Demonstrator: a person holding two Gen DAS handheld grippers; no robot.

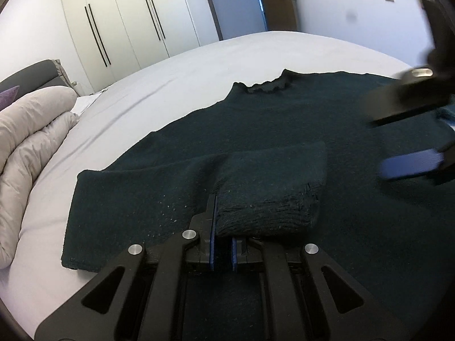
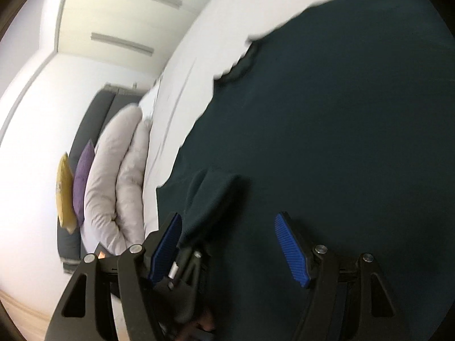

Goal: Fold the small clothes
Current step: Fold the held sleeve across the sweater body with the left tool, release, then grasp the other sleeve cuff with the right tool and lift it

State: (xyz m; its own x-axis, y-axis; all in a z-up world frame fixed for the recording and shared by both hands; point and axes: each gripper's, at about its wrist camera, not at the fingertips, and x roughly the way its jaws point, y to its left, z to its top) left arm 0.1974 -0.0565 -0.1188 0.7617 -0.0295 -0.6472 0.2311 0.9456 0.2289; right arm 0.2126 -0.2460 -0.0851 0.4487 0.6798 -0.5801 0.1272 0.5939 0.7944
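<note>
Your left gripper (image 1: pixel 223 244) has its fingers pinching the cuff of the dark green knitted sweater (image 1: pixel 284 130) lying flat on the white bed (image 1: pixel 184 65), sleeve folded across the body, while your right gripper (image 2: pixel 227 244), fingers spread and empty, hovers over the sweater's opposite side.

Grey duvet (image 1: pixel 31 130) beside white wardrobe (image 1: pixel 122 20), wooden door (image 1: pixel 280 0).
</note>
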